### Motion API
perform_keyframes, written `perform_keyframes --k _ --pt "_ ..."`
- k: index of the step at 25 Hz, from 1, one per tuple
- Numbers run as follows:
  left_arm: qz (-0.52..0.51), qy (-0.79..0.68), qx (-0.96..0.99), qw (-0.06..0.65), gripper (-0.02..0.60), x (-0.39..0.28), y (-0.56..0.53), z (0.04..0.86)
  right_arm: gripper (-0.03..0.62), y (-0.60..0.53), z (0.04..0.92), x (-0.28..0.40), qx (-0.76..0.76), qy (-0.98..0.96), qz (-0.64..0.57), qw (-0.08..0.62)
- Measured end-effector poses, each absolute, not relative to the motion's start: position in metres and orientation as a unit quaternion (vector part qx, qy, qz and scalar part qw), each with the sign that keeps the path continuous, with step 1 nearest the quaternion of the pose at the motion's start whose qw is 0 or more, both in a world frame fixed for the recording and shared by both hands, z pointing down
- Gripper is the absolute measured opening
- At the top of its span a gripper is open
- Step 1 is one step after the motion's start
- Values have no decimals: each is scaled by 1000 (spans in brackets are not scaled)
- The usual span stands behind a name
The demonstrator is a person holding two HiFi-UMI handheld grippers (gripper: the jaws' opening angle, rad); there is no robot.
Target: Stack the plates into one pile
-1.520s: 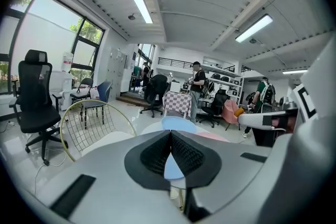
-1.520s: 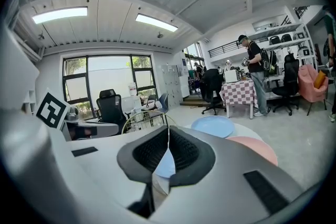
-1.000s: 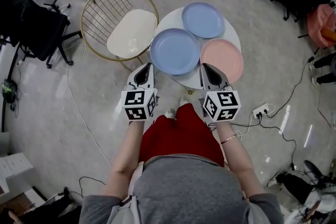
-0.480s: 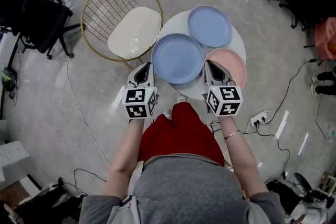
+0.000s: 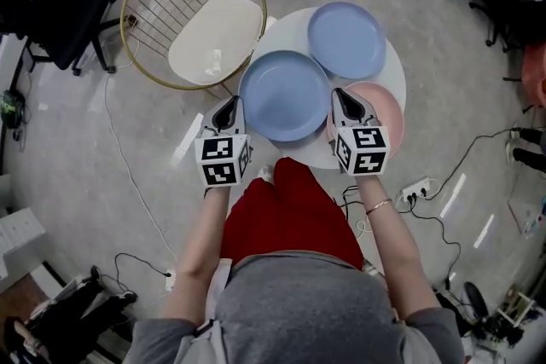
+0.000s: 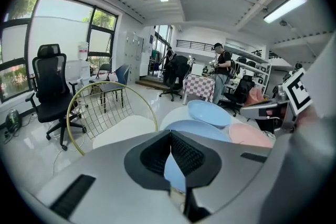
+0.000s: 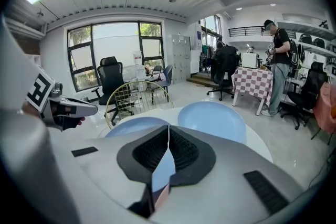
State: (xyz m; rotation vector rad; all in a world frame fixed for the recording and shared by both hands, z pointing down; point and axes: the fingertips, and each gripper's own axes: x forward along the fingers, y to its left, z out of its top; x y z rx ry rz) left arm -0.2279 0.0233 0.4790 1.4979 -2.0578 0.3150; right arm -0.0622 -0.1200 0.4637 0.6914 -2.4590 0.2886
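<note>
Both grippers are closed up tight with nothing in them. The left gripper has its jaws pressed together, and so does the right gripper. Each gripper view shows the ribbed pads meeting in a thin line.

All three plates sit flat and separate on the round white table, no pile yet. From the head view, the near blue plate is at the table's 8 o'clock, the far blue plate at 1 o'clock and the pink plate at 4 o'clock. The rims look touching or very close, hard to say which.

The left gripper's tip sits just beside the near blue plate's rim at 8 o'clock. The right one's tip is over the pink plate's edge at 10 o'clock, right by the near blue plate. Can't tell if either touches anything.

A gold wire chair with a white cushion stands at the table's 10 o'clock.
</note>
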Motion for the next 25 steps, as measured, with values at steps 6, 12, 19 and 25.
perform_keyframes --k 6,12,19,25 --pt "135 -770 538 314 16 -231 19 507 31 -134 496 -69 232 -906 108 336" --pt "141 -771 520 340 17 -231 20 533 31 -138 522 -77 213 -895 90 382" --pt "138 -773 504 361 26 -236 23 555 31 -140 549 -80 200 -880 90 421" --pt "141 -770 498 373 59 -237 13 563 32 -148 562 -82 190 -868 92 449"
